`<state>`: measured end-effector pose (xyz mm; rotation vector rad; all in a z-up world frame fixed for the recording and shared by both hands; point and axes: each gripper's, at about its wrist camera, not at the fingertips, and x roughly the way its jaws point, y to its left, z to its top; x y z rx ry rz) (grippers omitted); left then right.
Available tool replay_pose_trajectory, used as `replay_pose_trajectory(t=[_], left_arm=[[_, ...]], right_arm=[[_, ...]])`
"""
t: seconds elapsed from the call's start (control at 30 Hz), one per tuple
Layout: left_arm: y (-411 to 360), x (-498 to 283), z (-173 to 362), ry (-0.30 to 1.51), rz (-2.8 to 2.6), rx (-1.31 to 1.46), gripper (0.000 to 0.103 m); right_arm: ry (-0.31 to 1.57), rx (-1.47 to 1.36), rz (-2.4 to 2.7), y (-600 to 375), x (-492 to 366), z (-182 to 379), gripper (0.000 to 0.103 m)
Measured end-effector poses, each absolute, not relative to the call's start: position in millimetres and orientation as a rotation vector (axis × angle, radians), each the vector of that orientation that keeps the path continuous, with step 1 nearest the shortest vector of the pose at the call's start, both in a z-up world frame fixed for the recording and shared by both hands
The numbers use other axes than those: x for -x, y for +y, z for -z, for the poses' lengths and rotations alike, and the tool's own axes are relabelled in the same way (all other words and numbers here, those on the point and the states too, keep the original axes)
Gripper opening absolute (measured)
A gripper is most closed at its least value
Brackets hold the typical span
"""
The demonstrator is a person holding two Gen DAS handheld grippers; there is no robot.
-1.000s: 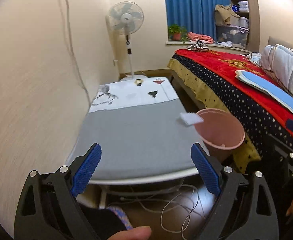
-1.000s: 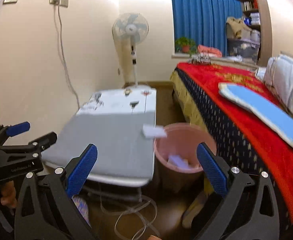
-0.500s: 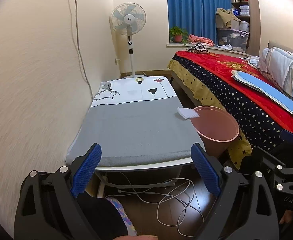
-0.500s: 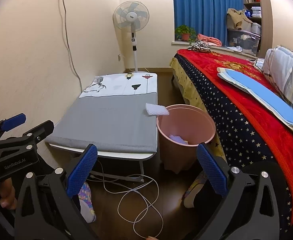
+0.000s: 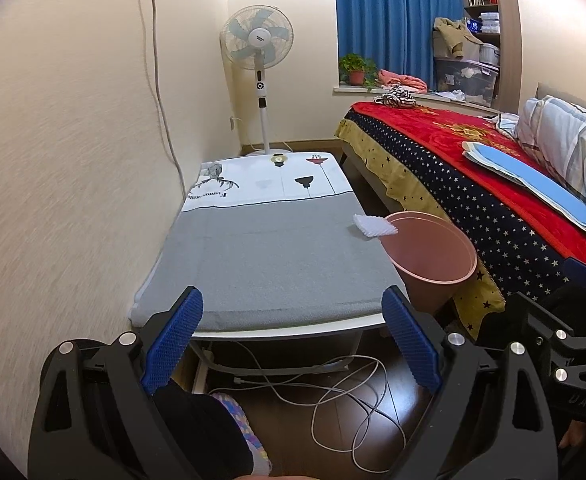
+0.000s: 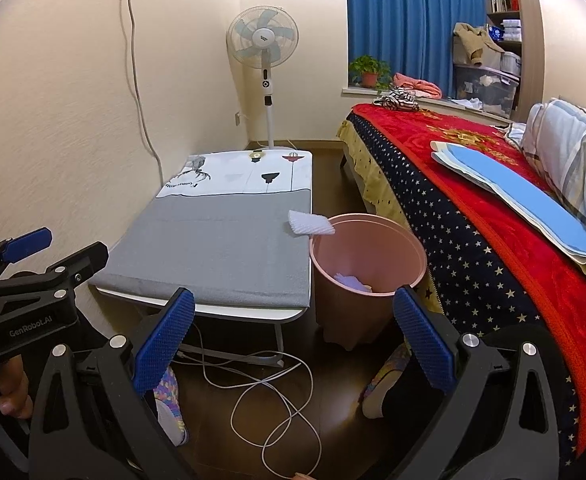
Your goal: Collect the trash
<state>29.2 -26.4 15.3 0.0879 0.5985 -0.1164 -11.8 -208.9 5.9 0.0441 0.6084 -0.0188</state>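
Right wrist view puts the right gripper [image 6: 291,344] nearest, its blue-padded jaws spread wide with nothing between them. The left gripper [image 5: 291,344] in its own view stands just as wide apart and equally empty; it also shows at the left edge of the right view, held by a hand [image 6: 11,388]. Below both, a white cable [image 6: 277,396] loops across the dark floor, so the feet and the grippers should keep out of it on the way in.

Beyond that stands the low counter [image 6: 213,256] with its grey cover. On its far right edge lies the one piece of trash still out, a white crumpled wipe [image 6: 309,227], overhanging the edge and just beside the rim of the pink bin [image 6: 373,276]. White scraps already lie in the bottom of the bin.

The right gripper seems the better placed for this pick. It should come in low over the grey cover, straddle the wipe across its short side, and close gently, since the piece looks soft and light. A push would likely send it off the edge, perhaps outside the bin. Once it is held, only a short carry over the rim is needed before letting go.
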Motion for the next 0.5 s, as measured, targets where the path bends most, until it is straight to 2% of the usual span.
replay_pose_trajectory(t=[0.5], left_arm=[[-18.3, -46.4, -13.4, 0.608, 0.099, -0.070, 0.088]], right_arm=[[0.628, -0.044, 0.025, -211.5, -3.0, -1.8, 0.098]])
